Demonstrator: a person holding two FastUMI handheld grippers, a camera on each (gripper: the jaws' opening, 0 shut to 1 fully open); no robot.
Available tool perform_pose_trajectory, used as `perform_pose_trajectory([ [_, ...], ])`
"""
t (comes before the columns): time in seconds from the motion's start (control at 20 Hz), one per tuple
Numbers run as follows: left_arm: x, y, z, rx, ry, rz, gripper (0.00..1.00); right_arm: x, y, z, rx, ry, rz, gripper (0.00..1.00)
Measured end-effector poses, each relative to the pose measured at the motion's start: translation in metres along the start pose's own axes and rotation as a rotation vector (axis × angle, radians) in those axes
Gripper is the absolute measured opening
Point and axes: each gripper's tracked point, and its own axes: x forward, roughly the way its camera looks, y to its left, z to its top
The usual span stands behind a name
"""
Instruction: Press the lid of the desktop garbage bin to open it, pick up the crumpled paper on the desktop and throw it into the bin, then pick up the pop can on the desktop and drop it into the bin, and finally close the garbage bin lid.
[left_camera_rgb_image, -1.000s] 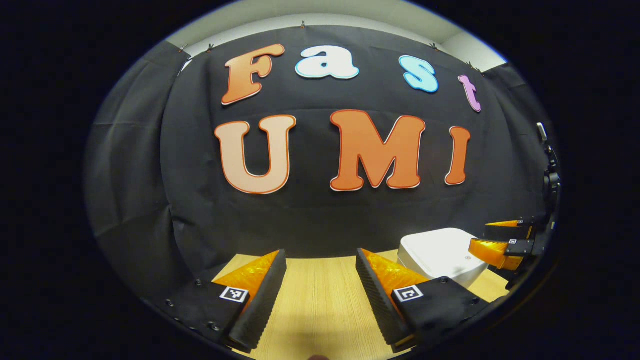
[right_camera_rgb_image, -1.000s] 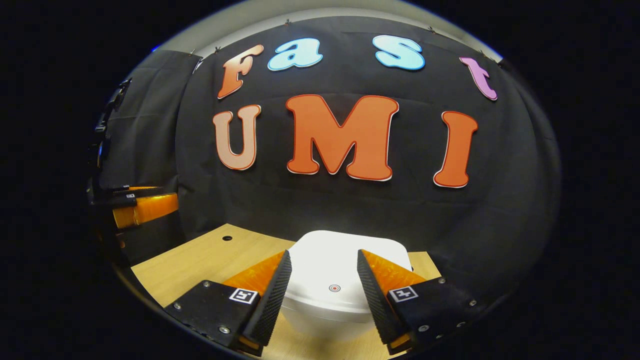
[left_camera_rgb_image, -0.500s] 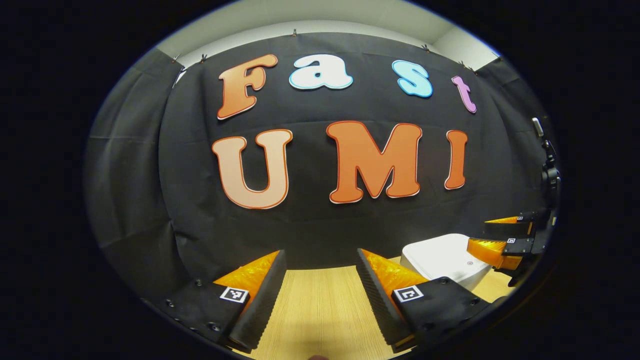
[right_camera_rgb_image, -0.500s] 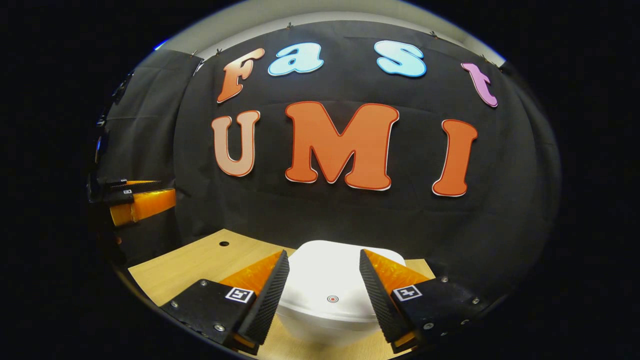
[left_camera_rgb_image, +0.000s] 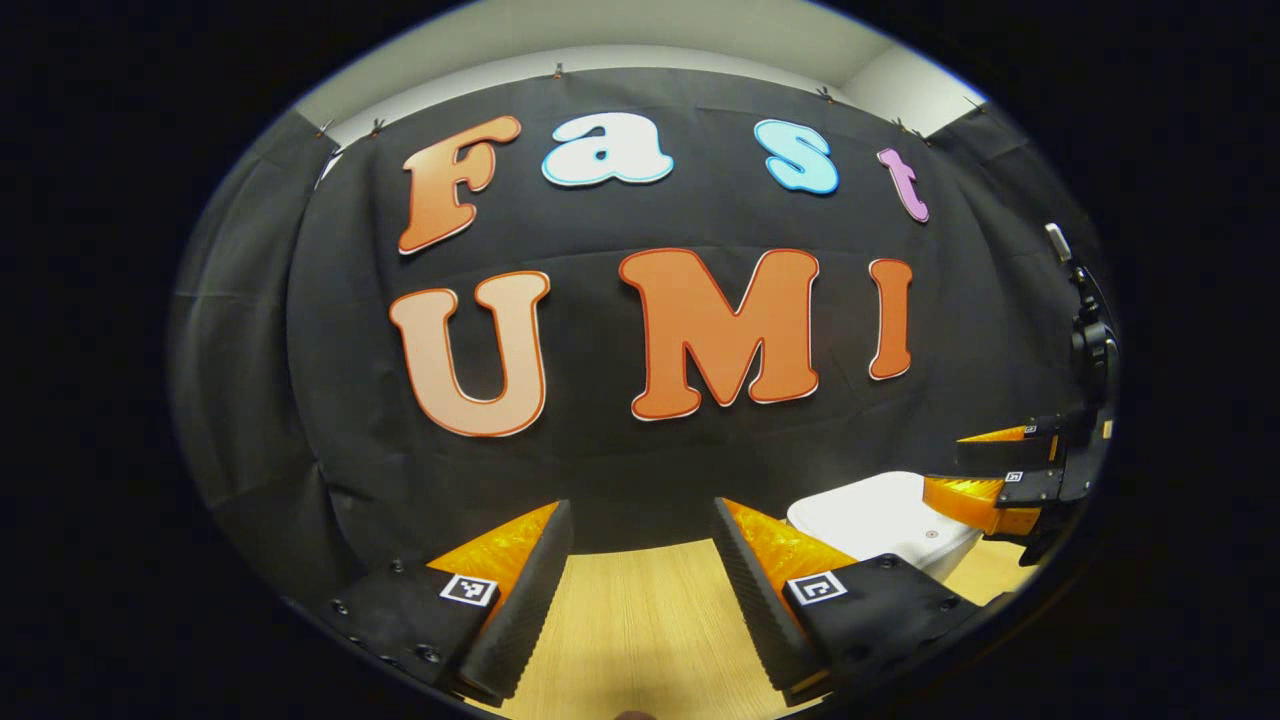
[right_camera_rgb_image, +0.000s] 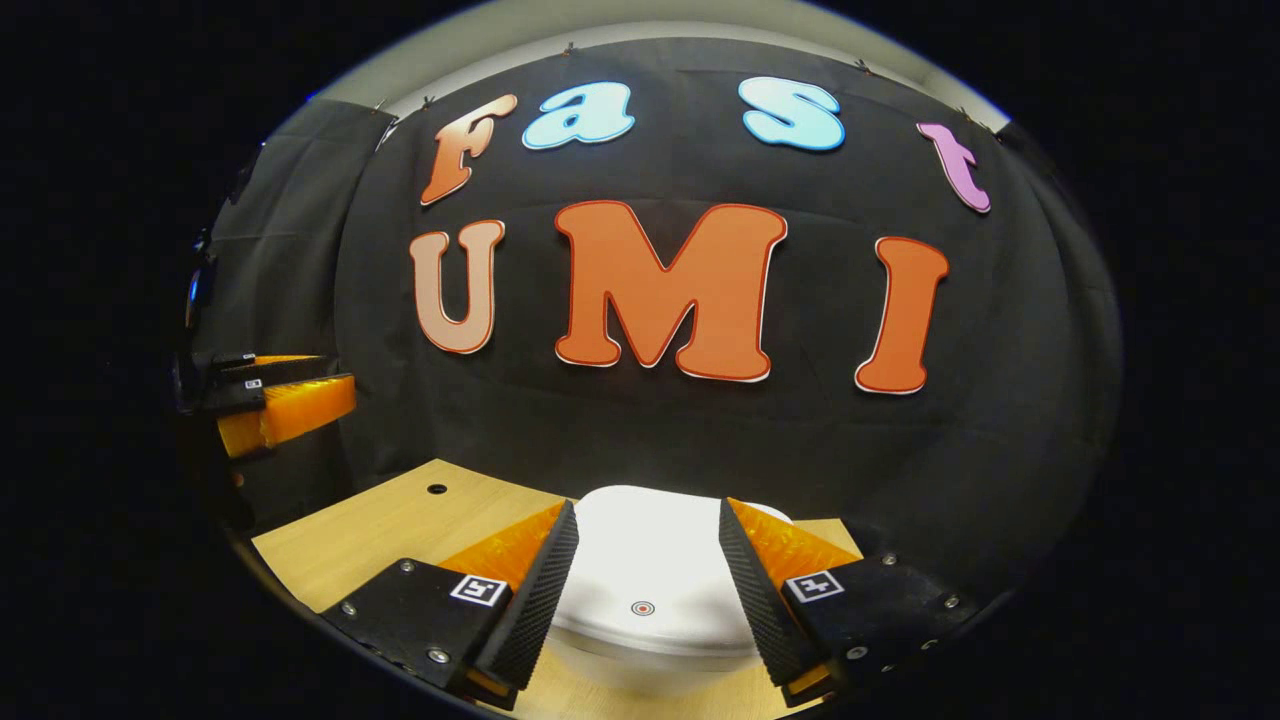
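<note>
White plastic bin (right_camera_rgb_image: 650, 590), lid down, stands near the table's (right_camera_rgb_image: 400, 520) back edge beside the wall. Right gripper (right_camera_rgb_image: 645, 600) hovers over it, left gripper (left_camera_rgb_image: 640, 600) alongside, both spread, empty. Probably light, stiff and slick; press the red dot (right_camera_rgb_image: 642, 607).

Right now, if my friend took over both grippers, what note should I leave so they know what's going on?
Right gripper: open, empty, above the white garbage bin, with the lid's red dot showing between its fingers.
Left gripper: open, empty, over bare wooden desktop, left of the bin.
Bin lid is closed.
Crumpled paper and pop can: I can't place them from these views.
Done: can't tell whether anything is in the bin.
Left: check for paper and can; if out, press lid open, bin both, close lid.
</note>
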Motion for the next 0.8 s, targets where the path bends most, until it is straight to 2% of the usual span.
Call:
perform_pose_trajectory([
  [0.05,0.005,0.0,0.011,-0.001,-0.026,-0.005,0.88,0.001,-0.001,0.005,0.007,-0.008,0.004,0.86],
  [0.2,0.016,0.004,0.039,-0.012,-0.09,0.013,0.93,0.006,-0.008,0.026,0.007,-0.048,-0.009,0.86],
  [0.35,0.019,0.006,0.052,-0.035,-0.116,0.014,0.91,0.008,-0.014,0.039,0.004,-0.089,-0.023,0.86],
  [0.5,0.02,0.012,0.047,-0.055,-0.093,0.033,0.91,0.011,-0.011,0.038,0.003,-0.072,-0.017,0.86],
  [0.55,0.02,0.013,0.044,-0.067,-0.083,0.037,0.94,0.011,-0.008,0.04,0.005,-0.079,-0.008,0.86],
  [0.8,0.019,0.021,0.025,-0.099,-0.042,0.061,0.91,0.012,0.006,0.044,-0.034,-0.095,0.006,0.86],
])
